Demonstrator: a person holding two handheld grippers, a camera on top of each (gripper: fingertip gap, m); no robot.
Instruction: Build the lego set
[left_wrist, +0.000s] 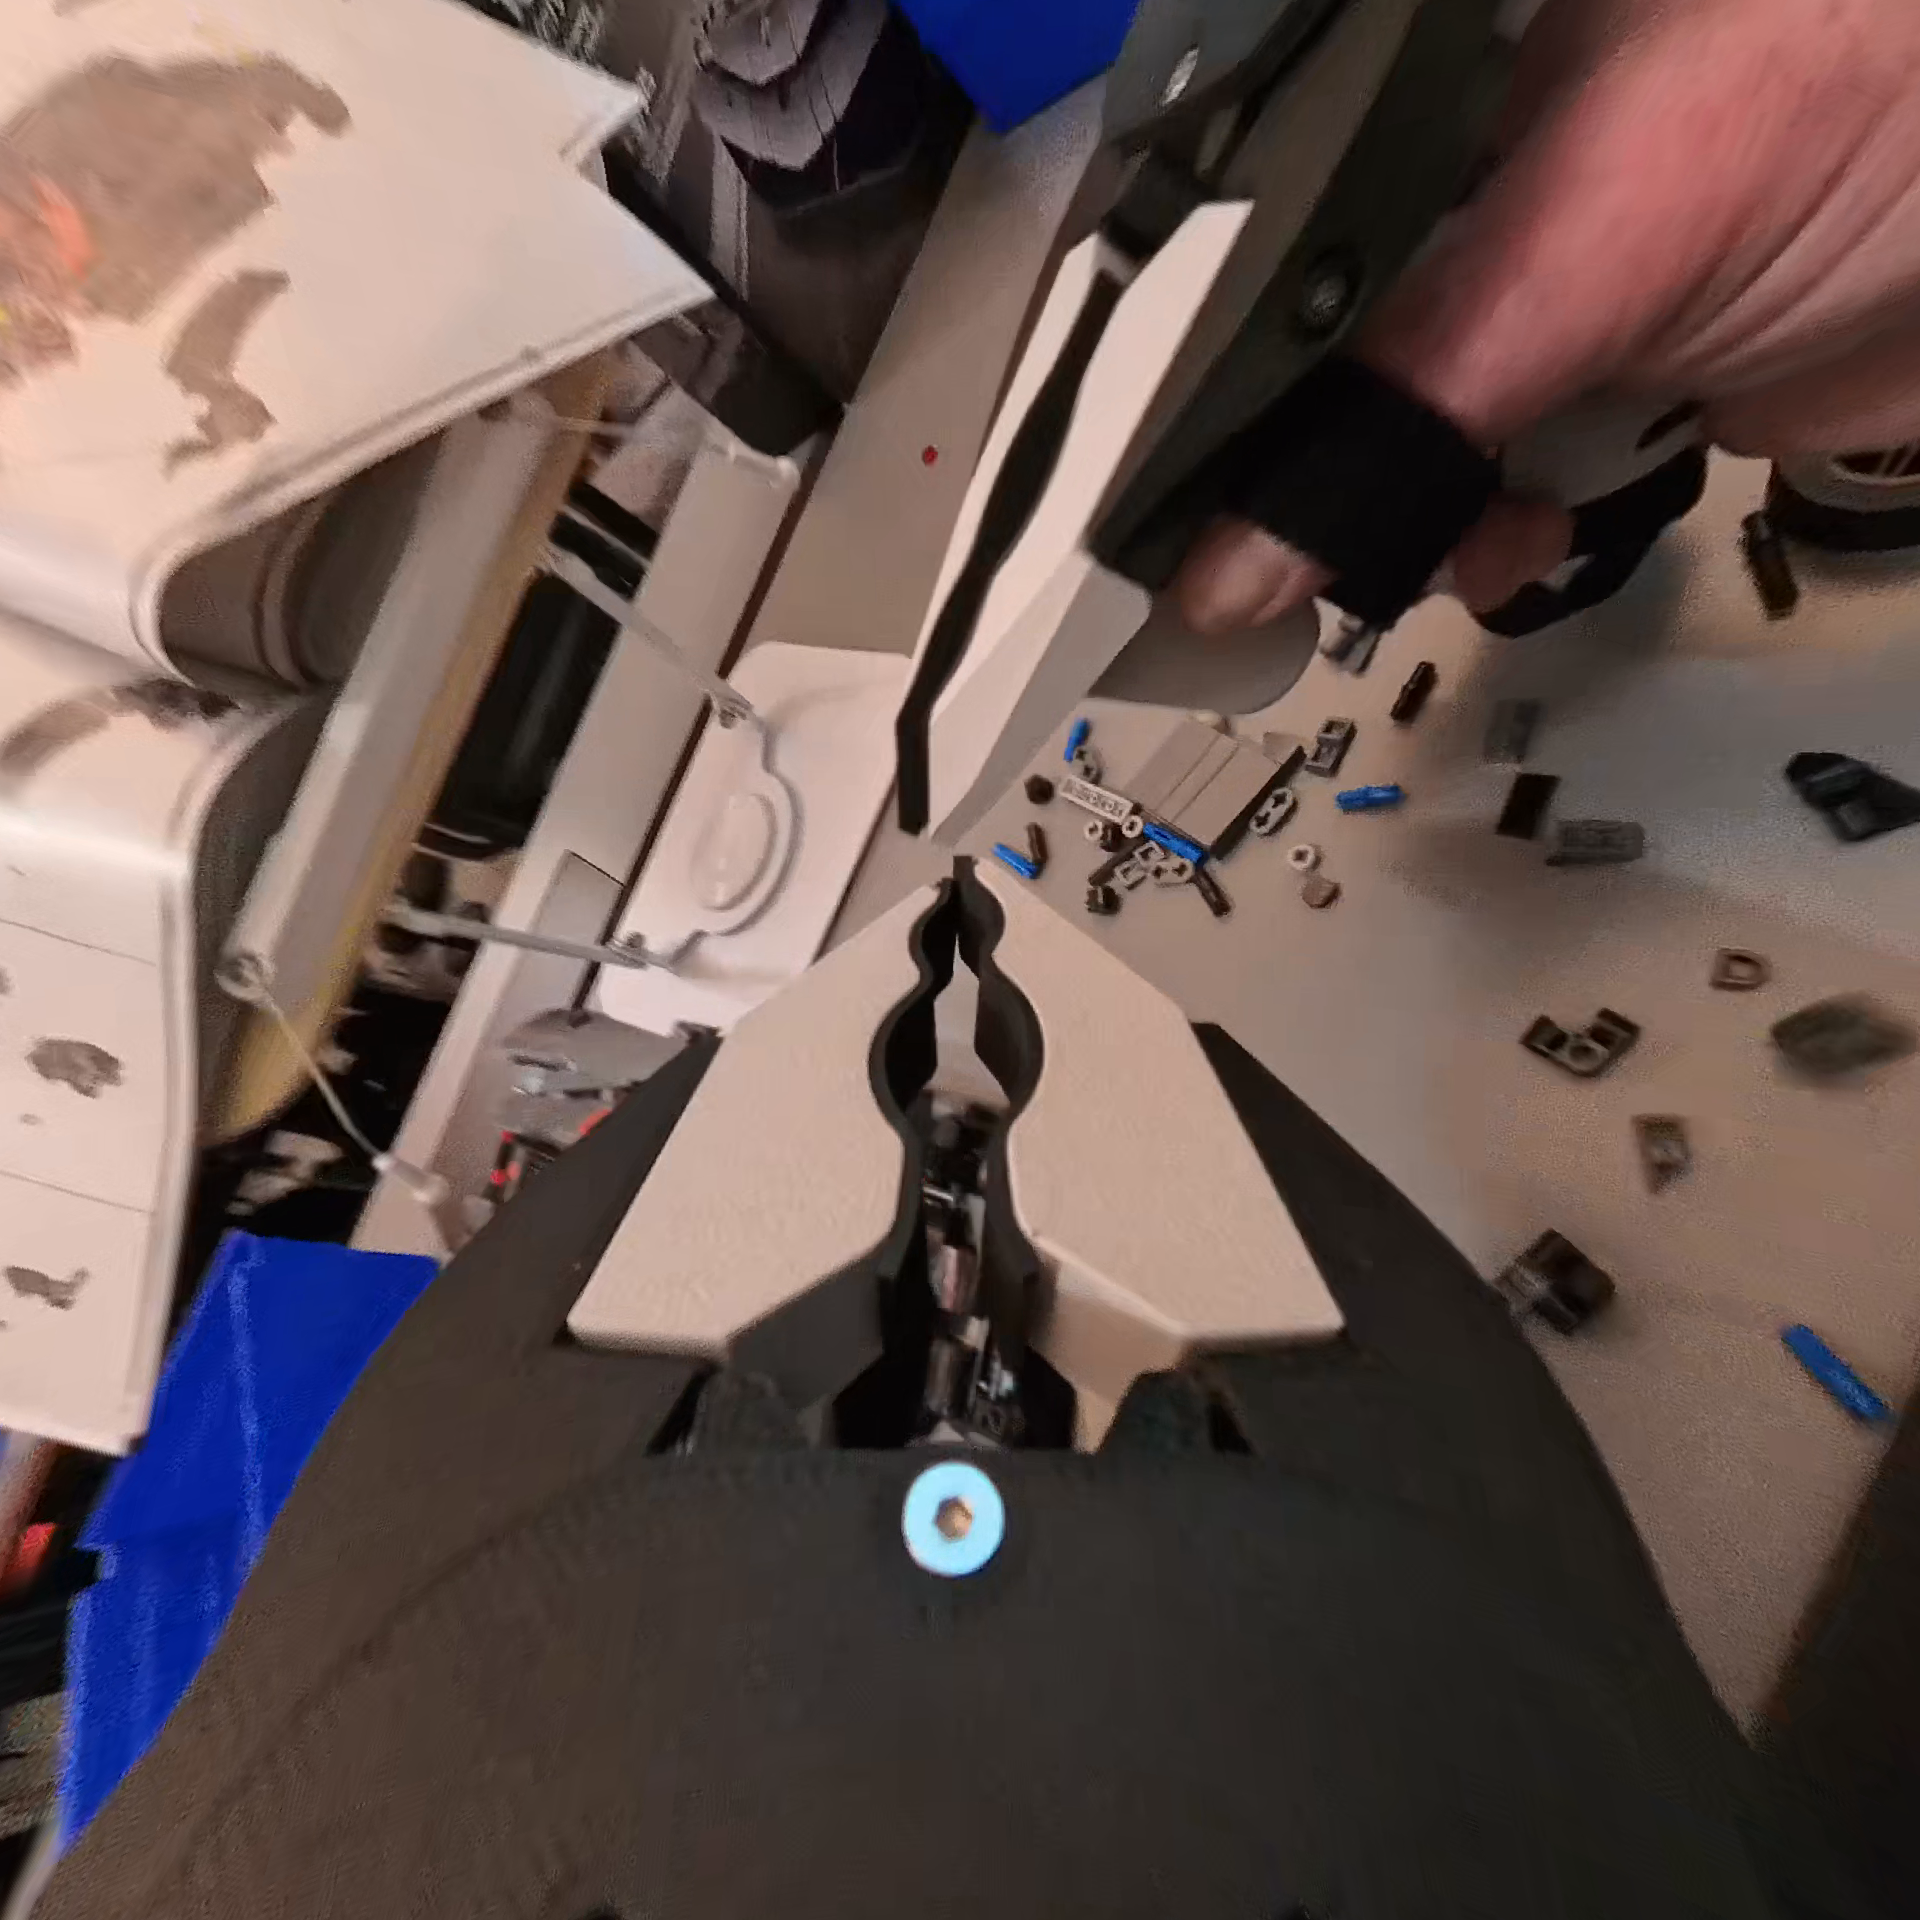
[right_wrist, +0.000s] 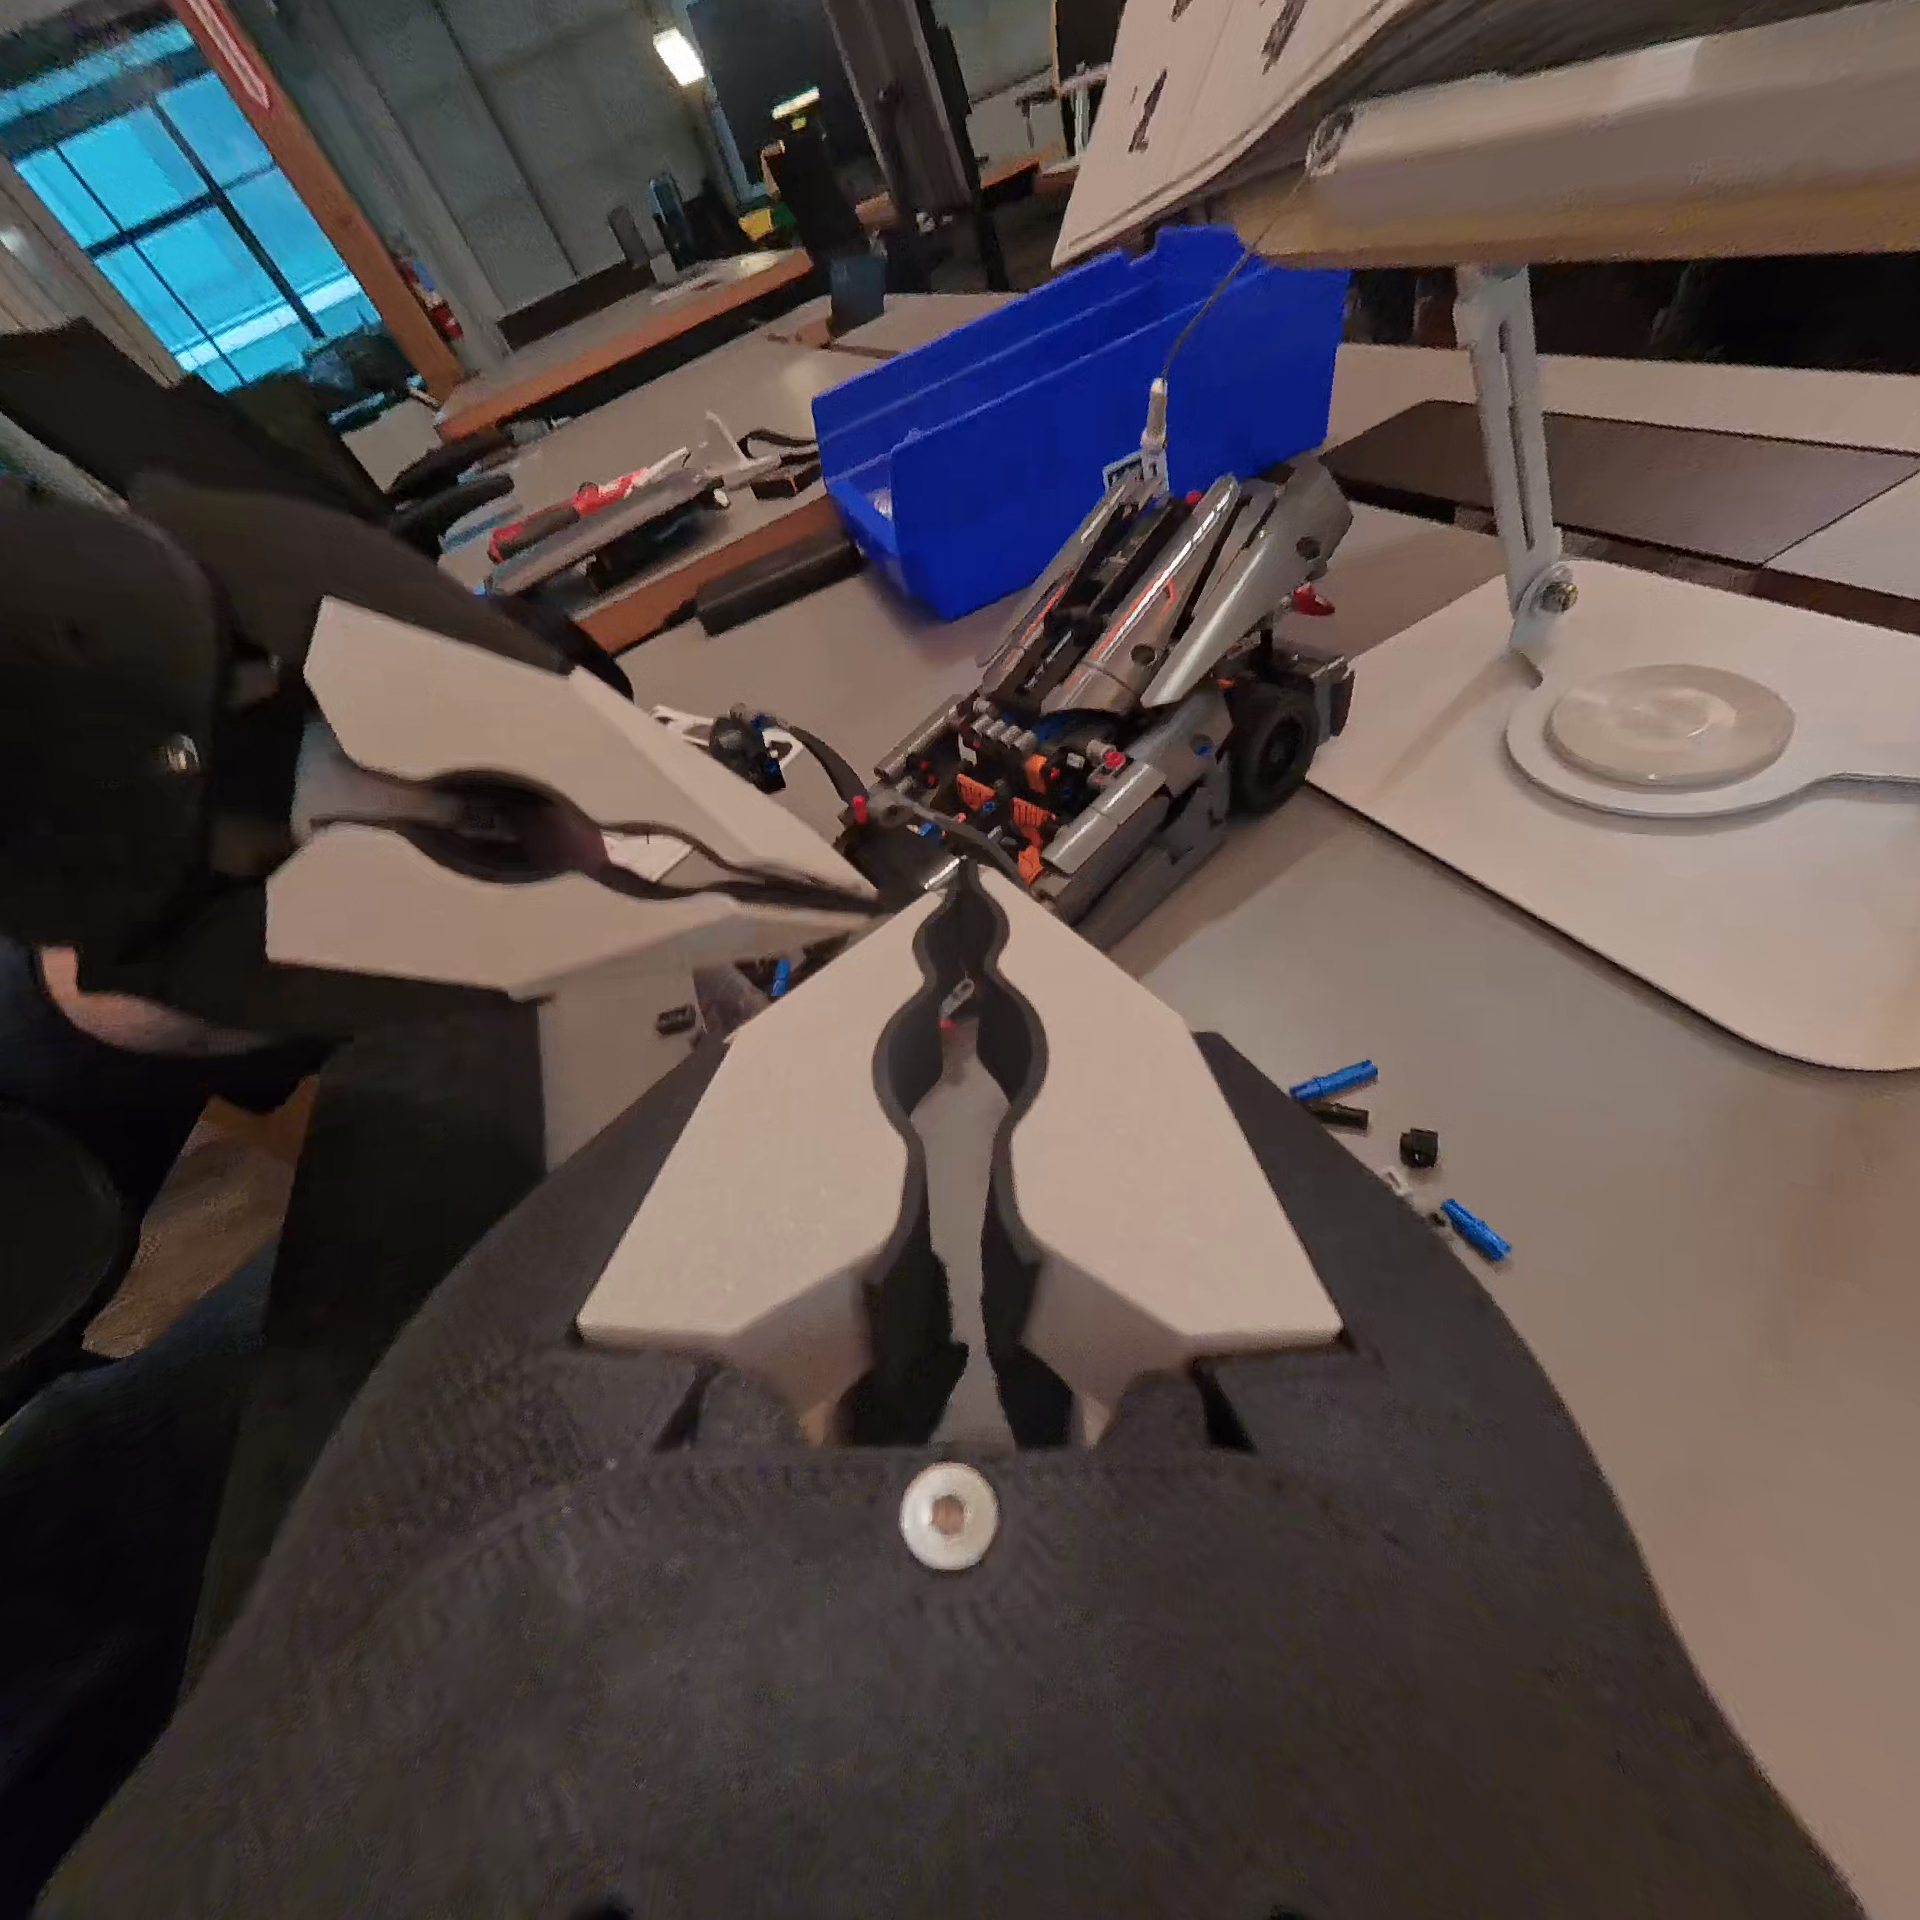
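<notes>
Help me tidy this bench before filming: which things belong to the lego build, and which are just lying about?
Belongs to the build:
- partly built lego car
- loose lego pieces
- blue pins
- open instruction booklet

Lying about:
- blue bin
- white stand base
- red-handled tool

Grey lego car (right_wrist: 1132, 665) with orange and blue bits, blue bin (right_wrist: 1049, 436), blue pins (left_wrist: 1369, 797) on a pale grey table (left_wrist: 1455, 1039)

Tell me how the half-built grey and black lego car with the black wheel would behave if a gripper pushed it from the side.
The half-built grey and black lego car would probably roll or pivot, since a black wheel rests on the grey table. It looks heavy for its size, being densely packed. Its long grey panels stand propped at an angle, so a shove there may pop them loose.
</notes>
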